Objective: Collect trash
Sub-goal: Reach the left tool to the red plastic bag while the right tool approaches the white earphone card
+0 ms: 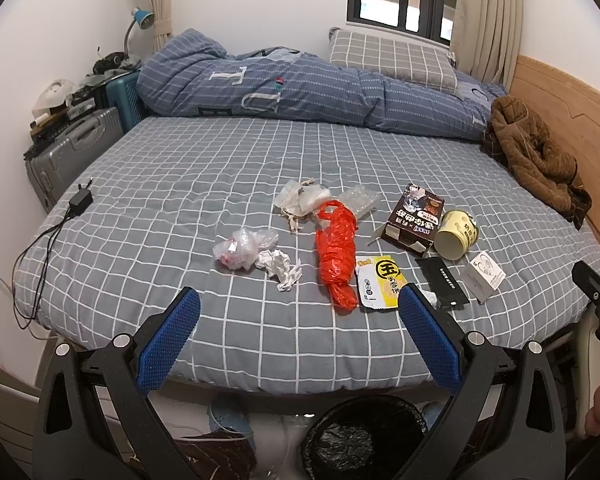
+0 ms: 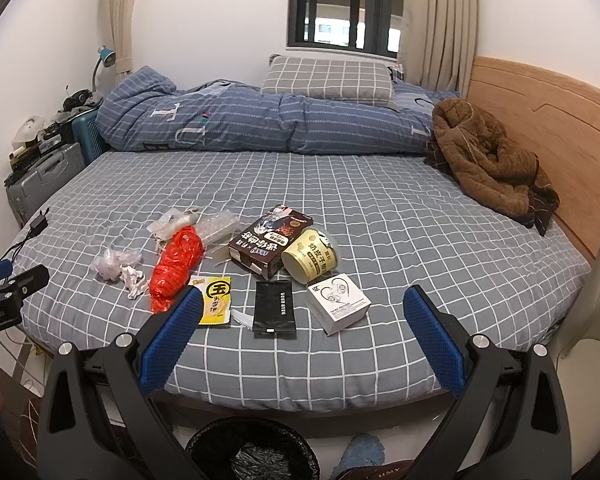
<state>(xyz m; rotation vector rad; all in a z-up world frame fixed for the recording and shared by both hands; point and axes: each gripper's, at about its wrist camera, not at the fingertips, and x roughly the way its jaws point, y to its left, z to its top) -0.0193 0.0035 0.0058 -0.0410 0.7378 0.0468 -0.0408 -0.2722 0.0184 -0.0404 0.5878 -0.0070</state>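
I am holding both claws out over the near edge of the bed (image 1: 180, 168), and both are gaping wide with nothing between their blue pads. The left claw (image 1: 298, 300) is hanging above the bin (image 1: 364, 436), whose black liner is showing on the floor just under the bed edge. The right claw (image 2: 302, 300) is sitting a little further right, with the same bin (image 2: 252, 452) below it.

Nearest to me on the sheet, a yellow wrapper (image 2: 216, 300) is lying flat, partly hiding behind my right claw's left pad. Just beside it a black pouch (image 2: 274, 308) is lying flat too, and a white box (image 2: 338, 308) is resting to its right. A red bag (image 2: 174, 268) is stretching away from the wrapper's left side. Left of that, a crumpled tissue (image 1: 280, 268) is touching a clear bag (image 1: 242, 246).

Further in, a brown carton (image 2: 268, 248) is lying on its side with a yellow cup (image 2: 308, 262) tipped over against it. Behind the red bag, clear wrappers (image 1: 300, 198) and a plastic tray (image 1: 360, 200) are bunching together.

A charger (image 1: 80, 200) is sitting well apart at the bed's left edge, its cable trailing off. At the far side a blue quilt (image 1: 300, 92) is lying rolled under a pillow (image 1: 392, 60), and a brown coat (image 1: 536, 156) is slumping against the headboard (image 1: 560, 92).
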